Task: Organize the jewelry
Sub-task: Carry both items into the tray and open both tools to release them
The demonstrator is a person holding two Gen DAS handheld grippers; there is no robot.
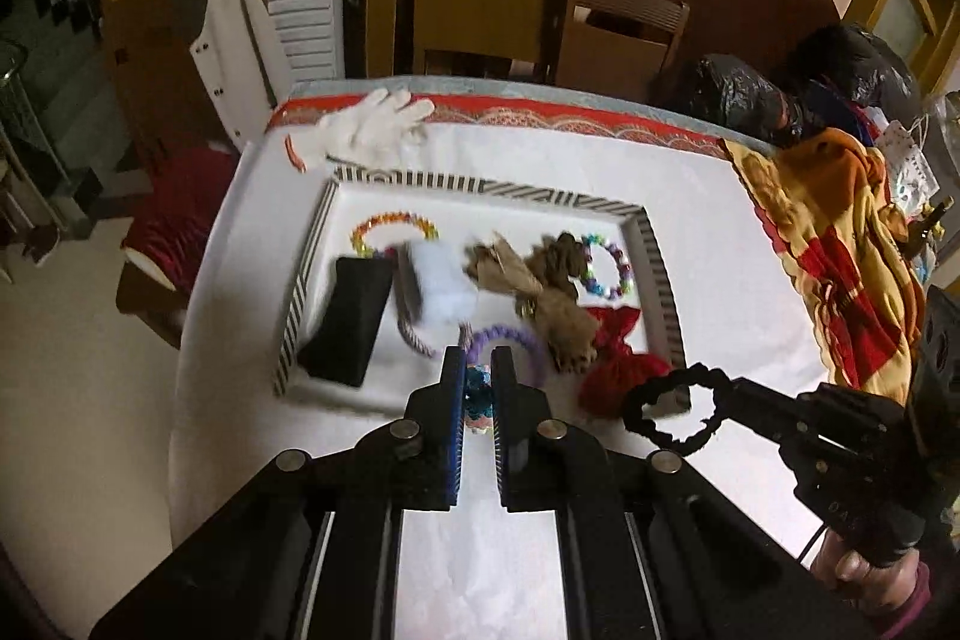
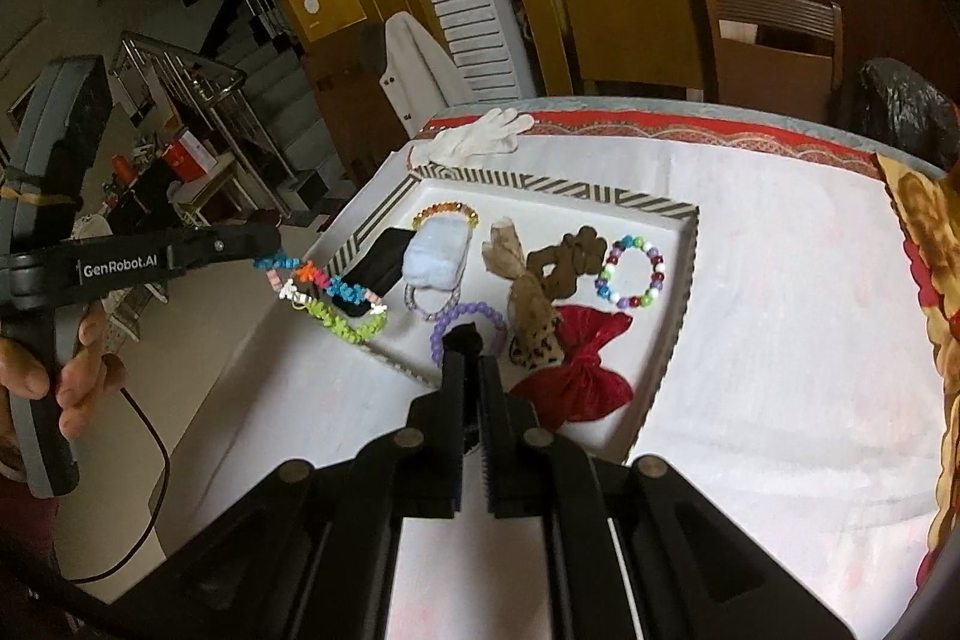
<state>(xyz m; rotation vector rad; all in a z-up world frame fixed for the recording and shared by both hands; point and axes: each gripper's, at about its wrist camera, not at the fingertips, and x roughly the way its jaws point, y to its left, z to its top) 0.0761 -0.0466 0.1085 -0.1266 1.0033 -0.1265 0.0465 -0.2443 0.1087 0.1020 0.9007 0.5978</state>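
My left gripper (image 1: 478,365) is shut on a multicoloured bead bracelet (image 1: 477,397), held above the table's near side. In the right wrist view that bracelet (image 2: 348,328) dangles from the left gripper (image 2: 273,245) over the left rim of the tray (image 2: 540,184). My right gripper (image 2: 471,363) is shut on a black scrunchie (image 2: 465,337); from the left wrist view it hangs as a black ring (image 1: 633,409) from the right gripper (image 1: 731,388). The striped-rim tray (image 1: 480,187) holds a purple bead bracelet (image 2: 474,310), a pastel bead bracelet (image 2: 630,277), an orange one (image 1: 393,223) and a red bow (image 2: 576,370).
Also in the tray are a black box (image 1: 345,322), a white fluffy piece (image 1: 438,283) and brown bows (image 1: 540,280). A white glove (image 1: 375,124) lies beyond the tray. An orange-red cloth (image 1: 840,244) covers the table's right side. Chairs stand behind the table.
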